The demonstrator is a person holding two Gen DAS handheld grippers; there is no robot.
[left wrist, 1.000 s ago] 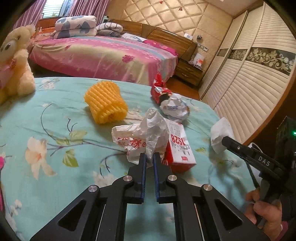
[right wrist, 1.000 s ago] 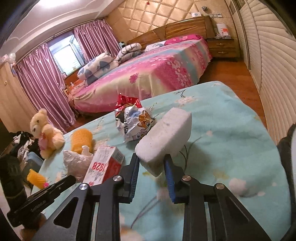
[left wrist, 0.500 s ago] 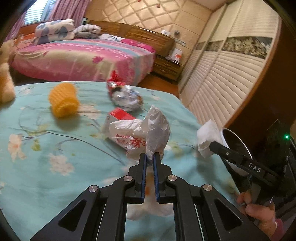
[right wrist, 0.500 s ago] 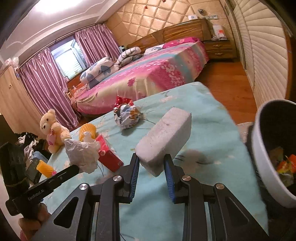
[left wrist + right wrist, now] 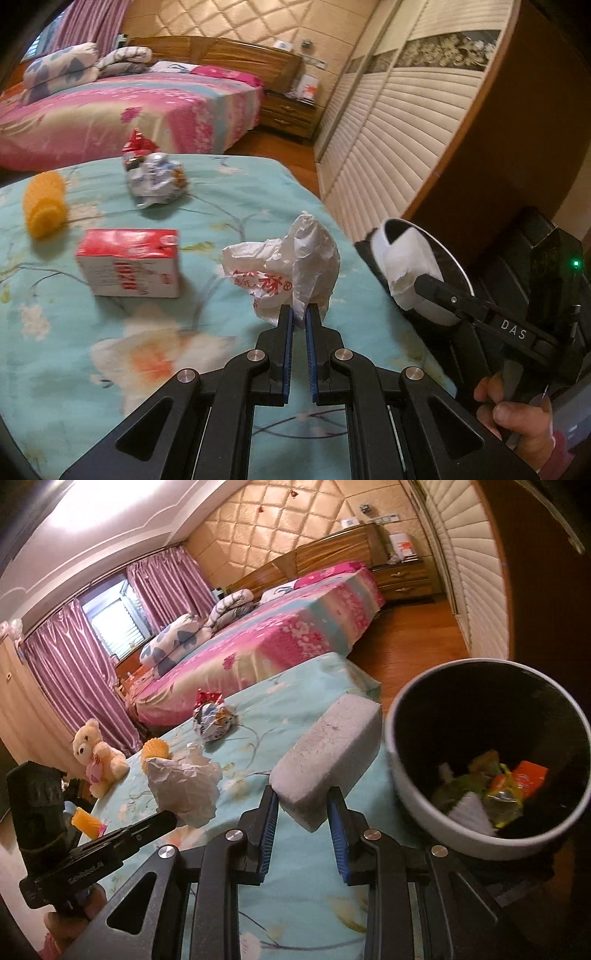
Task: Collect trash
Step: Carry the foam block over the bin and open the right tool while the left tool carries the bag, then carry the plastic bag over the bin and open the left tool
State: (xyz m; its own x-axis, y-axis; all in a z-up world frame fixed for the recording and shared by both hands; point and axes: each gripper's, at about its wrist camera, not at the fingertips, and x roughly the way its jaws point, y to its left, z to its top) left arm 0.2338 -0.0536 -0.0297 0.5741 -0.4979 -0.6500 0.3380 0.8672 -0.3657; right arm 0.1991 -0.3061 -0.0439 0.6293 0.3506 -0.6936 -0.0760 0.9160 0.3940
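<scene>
My left gripper (image 5: 299, 314) is shut on a crumpled white plastic bag (image 5: 291, 266) with red print and holds it above the teal floral bed cover (image 5: 110, 350). The bag also shows in the right wrist view (image 5: 188, 786). My right gripper (image 5: 301, 801) is shut on a white foam block (image 5: 332, 749), held just left of the round trash bin (image 5: 413, 786), which holds several scraps. In the left wrist view the foam block (image 5: 410, 266) sits in front of the bin's rim (image 5: 450, 254).
On the cover lie a red-and-white carton (image 5: 129, 264), a yellow foam net (image 5: 44, 206) and a crumpled foil wrapper (image 5: 155, 179). A teddy bear (image 5: 96, 760) sits at the far left. A pink bed (image 5: 277, 631) and louvred wardrobe doors (image 5: 388, 122) stand beyond.
Both grippers have moved right toward the bin with their loads. The bag is lifted clear of the carton, and the bin's inside has come into the right wrist view.
</scene>
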